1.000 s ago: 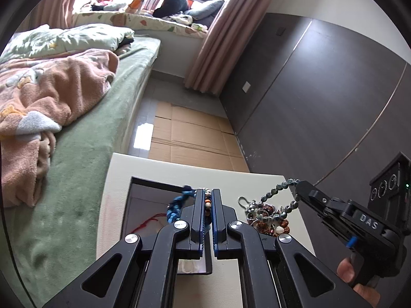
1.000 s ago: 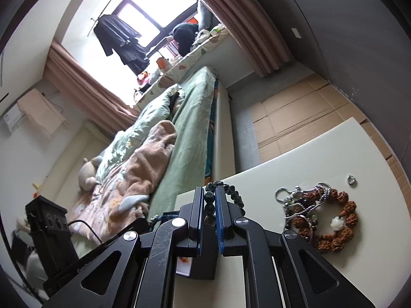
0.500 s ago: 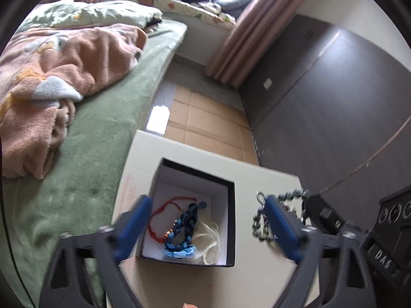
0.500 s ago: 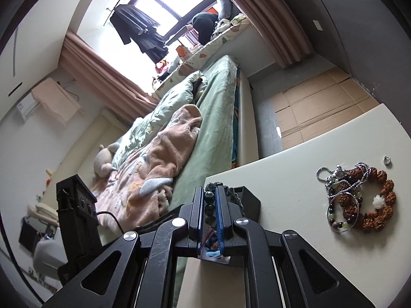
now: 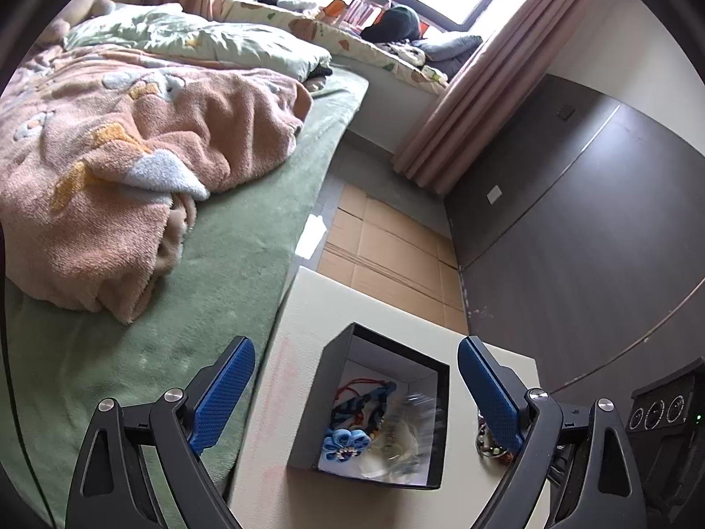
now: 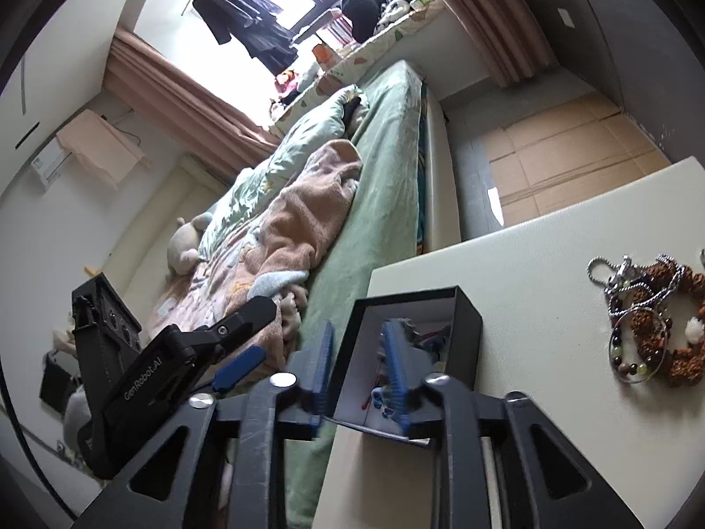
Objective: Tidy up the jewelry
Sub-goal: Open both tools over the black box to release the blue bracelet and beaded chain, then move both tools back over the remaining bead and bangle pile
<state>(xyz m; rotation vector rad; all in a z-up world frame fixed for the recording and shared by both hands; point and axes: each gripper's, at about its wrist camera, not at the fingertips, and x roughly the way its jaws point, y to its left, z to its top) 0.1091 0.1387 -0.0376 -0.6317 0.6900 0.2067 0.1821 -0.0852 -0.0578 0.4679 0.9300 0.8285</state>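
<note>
left gripper (image 5: 356, 390) is hanging wide open over the black box (image 5: 434, 427) on the tabletop (image 5: 304, 308), nothing between its fingers. right gripper (image 6: 357, 363) is opening, fingers straddling the box's near wall. blue braided bracelet (image 5: 352, 436) is sitting inside; the bead pile (image 6: 647, 322) is lying further off, bed (image 5: 264, 220) behind.

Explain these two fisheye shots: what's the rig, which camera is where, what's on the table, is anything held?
No robot: a person holds a two-finger claw in each hand, with a camera looking along each one's fingers. The left view shows the left claw wide open and empty above the open black square box holding the blue knotted cord bracelet. The right view shows the right claw opening over that box, nothing visibly between its fingers. On the cream tabletop beside the box lies a pile of brown seed-bead and silver chain bracelets.
</note>
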